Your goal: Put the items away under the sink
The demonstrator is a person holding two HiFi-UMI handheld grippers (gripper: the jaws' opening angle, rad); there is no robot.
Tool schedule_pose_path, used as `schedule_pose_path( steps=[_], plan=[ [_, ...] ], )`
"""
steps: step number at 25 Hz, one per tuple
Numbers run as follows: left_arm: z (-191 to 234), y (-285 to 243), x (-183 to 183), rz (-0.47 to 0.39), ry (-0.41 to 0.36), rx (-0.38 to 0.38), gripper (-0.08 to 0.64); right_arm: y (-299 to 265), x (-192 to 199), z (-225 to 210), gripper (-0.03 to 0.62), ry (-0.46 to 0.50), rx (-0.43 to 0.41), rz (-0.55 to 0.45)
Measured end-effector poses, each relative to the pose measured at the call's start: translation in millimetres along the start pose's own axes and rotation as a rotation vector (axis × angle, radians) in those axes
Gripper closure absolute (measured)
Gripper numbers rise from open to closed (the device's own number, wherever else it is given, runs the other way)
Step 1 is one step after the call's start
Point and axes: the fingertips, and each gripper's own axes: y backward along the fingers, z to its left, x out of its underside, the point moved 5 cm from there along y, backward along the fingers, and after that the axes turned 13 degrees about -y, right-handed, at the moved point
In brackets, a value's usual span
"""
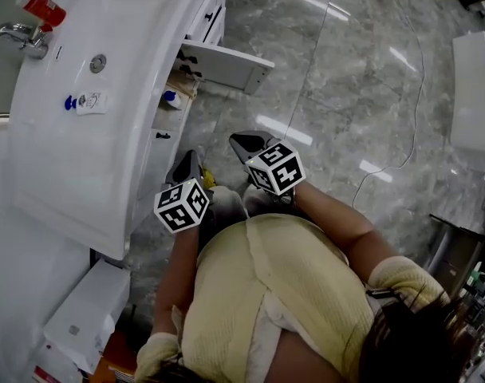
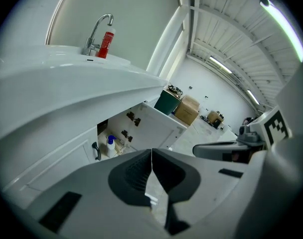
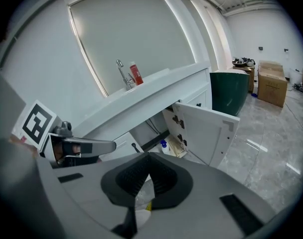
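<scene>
The under-sink cabinet stands with its white door (image 1: pixel 226 64) swung open onto the floor side. Inside, a white bottle with a blue cap (image 1: pixel 171 99) stands on the cabinet floor; it also shows as the bottle (image 2: pixel 110 144) and the bottle (image 3: pixel 164 146) in the gripper views. My left gripper (image 1: pixel 190 160) and right gripper (image 1: pixel 245 141) hover side by side in front of the vanity, below the open door in the head view. Both are shut with nothing between the jaws. In their own views the left gripper (image 2: pixel 151 153) and right gripper (image 3: pixel 147 156) point toward the cabinet opening.
A red bottle (image 1: pixel 41 7) stands beside the faucet (image 1: pixel 21 37) on the white sink top (image 1: pixel 83 158). A dark green bin (image 3: pixel 235 98) and cardboard boxes (image 3: pixel 271 87) stand farther along the wall. White boxes (image 1: pixel 87 313) lie on the floor near the vanity's end.
</scene>
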Motion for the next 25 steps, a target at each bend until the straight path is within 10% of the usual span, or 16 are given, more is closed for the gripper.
schedule_pose_path(
  steps=[25],
  plan=[
    [1.9, 51.4, -11.0, -0.128, 0.019, 0.017, 0.52, 24.1, -7.5, 14.6, 0.566, -0.008, 0.004, -0.023]
  ],
)
